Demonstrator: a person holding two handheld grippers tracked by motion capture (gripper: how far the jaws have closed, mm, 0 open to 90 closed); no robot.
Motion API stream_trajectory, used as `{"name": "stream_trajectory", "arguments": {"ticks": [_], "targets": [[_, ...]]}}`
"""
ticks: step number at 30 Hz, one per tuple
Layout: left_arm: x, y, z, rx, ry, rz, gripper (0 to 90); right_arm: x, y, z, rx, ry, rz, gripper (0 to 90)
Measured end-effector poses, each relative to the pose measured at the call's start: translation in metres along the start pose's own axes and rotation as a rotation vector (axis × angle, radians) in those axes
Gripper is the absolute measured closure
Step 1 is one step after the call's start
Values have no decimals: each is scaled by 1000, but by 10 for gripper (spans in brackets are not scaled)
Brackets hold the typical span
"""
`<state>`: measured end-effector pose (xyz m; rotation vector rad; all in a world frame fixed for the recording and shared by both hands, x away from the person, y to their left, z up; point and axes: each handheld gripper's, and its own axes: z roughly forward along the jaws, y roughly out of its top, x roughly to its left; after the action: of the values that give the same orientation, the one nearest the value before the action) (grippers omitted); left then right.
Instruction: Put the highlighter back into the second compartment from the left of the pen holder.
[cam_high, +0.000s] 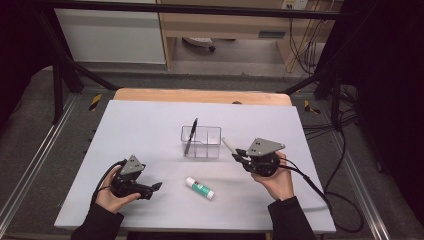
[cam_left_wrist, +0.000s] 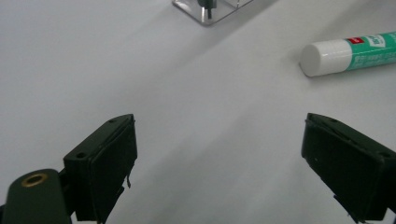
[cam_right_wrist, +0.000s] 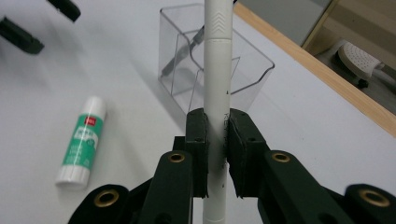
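- We hold the right gripper (cam_right_wrist: 217, 154) with its two black jaws pinching a slim white plastic pen (cam_right_wrist: 217, 70); in the right gripper view the pen runs straight up the middle of the frame, from the bottom edge to the top.
- In the high view this gripper (cam_high: 239, 155) sits right of centre, and the pen (cam_high: 228, 146) sticks out from it up and to the left, its tip near the right wall of the box.
- A clear plastic box with inner dividers (cam_high: 201, 142) stands at the centre of the white table (cam_high: 150, 115); a black pen (cam_high: 190, 136) leans upright in its left compartment.
- In the right gripper view the same box (cam_right_wrist: 252, 74) lies behind the white pen, in the upper middle.
- Our left gripper (cam_high: 156, 186), at the lower left of the high view, has its jaws spread wide with nothing between them; in the left gripper view (cam_left_wrist: 217, 158) bare table shows between the two pads.
- A white glue stick with a green label (cam_high: 199, 188) lies flat at lower centre, between the two grippers and apart from both; it shows in the upper right of the left gripper view (cam_left_wrist: 350, 52).
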<state>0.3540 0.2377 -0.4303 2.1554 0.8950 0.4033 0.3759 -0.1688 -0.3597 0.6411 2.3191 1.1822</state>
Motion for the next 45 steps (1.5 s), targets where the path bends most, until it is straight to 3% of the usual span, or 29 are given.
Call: {"name": "stream_trajectory", "arguments": {"ticks": [8, 23, 36, 45], "targets": [[8, -13, -6, -9, 15, -26, 104, -6, 14, 2, -98, 1, 114, 790], [17, -25, -14, -24, 31, -63, 104, -13, 53, 18, -268, -14, 262, 790], [22, -27, -16, -30, 33, -84, 104, -15, 83, 57, -336, 12, 305, 790], [22, -29, -14, -21, 30, -82, 104, -21, 91, 82, -371, -9, 333, 790]]}}
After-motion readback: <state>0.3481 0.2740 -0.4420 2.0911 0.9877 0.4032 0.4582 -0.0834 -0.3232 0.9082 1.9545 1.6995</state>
